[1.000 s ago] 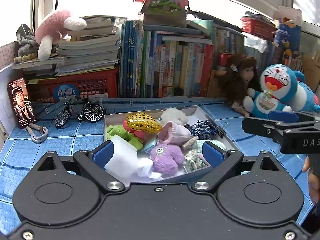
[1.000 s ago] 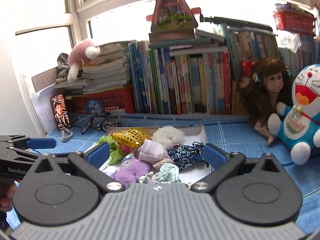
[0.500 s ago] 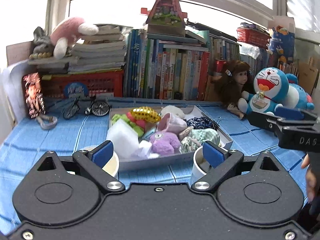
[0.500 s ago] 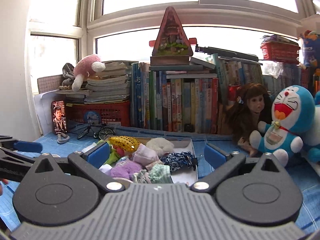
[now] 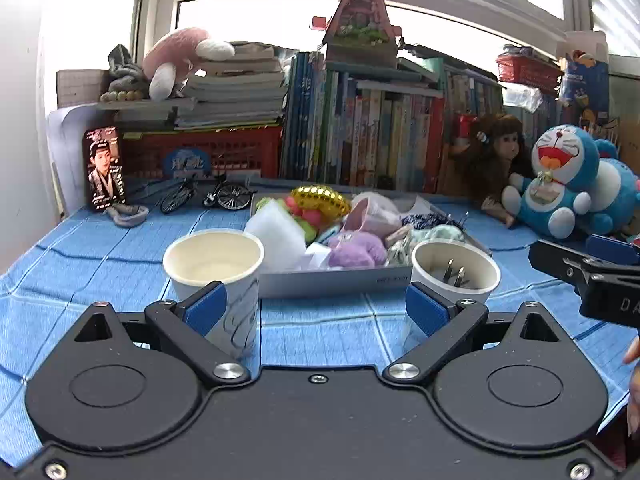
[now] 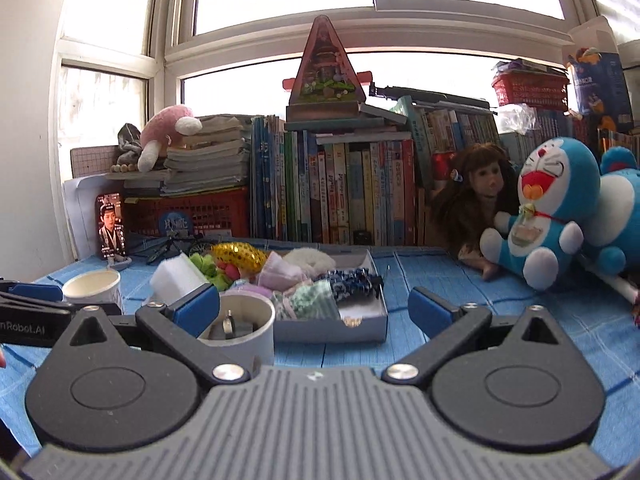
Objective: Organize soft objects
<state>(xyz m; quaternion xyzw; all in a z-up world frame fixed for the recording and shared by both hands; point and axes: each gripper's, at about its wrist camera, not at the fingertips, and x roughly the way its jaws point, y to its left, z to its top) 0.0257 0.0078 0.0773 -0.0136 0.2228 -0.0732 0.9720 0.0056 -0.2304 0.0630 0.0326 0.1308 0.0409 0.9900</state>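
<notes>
1. Left gripper (image 5: 316, 308) hangs wide and empty, low over the tabletop (image 5: 320, 332) on the near side of the tray (image 5: 332, 280); my right gripper (image 6: 316, 308) is spread just as wide, also holding nothing.
2. Soft things sit heaped in the tray: a white sponge (image 5: 276, 232), a purple plush (image 5: 356, 250), a gold pouch (image 5: 320, 198), a checked cloth (image 6: 316, 300) and a dark scrunchie (image 6: 352, 280).
3. Biggest risk, as I judge it: two cups stand against the tray's near wall, directly between me and the pile. The left cup (image 5: 214, 264) looks empty and light, so a finger brushing it on the way in would likely tip it.
4. The right cup (image 5: 454, 270) holds what looks like a plug with metal prongs; knocking it would spill that onto the cloth.
5. The pile is tangled, so pinching one piece may drag a neighbour over the tray's low wall.
6. Both grippers sit close together beside the tray, so reaching in at once could make them collide.
7. Behind the tray stand a toy bicycle (image 5: 208, 198), books (image 5: 360, 136), a doll (image 5: 492, 160) and a blue plush (image 5: 560, 184), all well apart from it.
</notes>
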